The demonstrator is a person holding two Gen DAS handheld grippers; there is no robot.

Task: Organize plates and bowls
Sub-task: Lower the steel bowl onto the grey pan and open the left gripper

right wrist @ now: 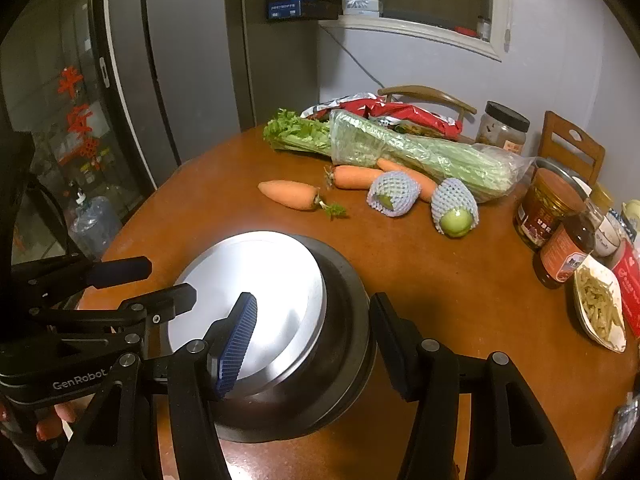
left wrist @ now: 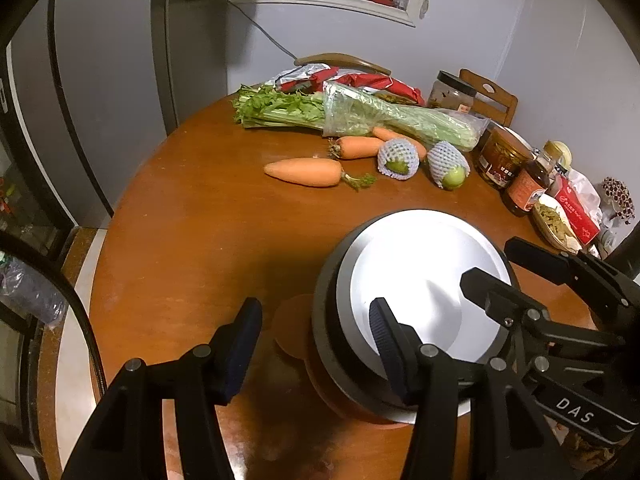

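On table (right wrist: 460, 300), plate (right wrist: 248, 300) lies flat.

Both grippers were black linkage frames with silver pivot pins; left gripper (left wrist: 316, 344) marked "GenRobot", right gripper (right wrist: 316, 340) marked "DAS"; ribbed blue pads (right wrist: 238, 346).

Round wooden table (right wrist: 440, 300) carries stacked metal bowls (right wrist: 340, 320), carrots (right wrist: 288, 196) (three), celery (right wrist: 420, 152).

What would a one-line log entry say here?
silver plate: on dark bowl | left claw: open, straddles bowl rim | right claw: open, straddles opposite rim
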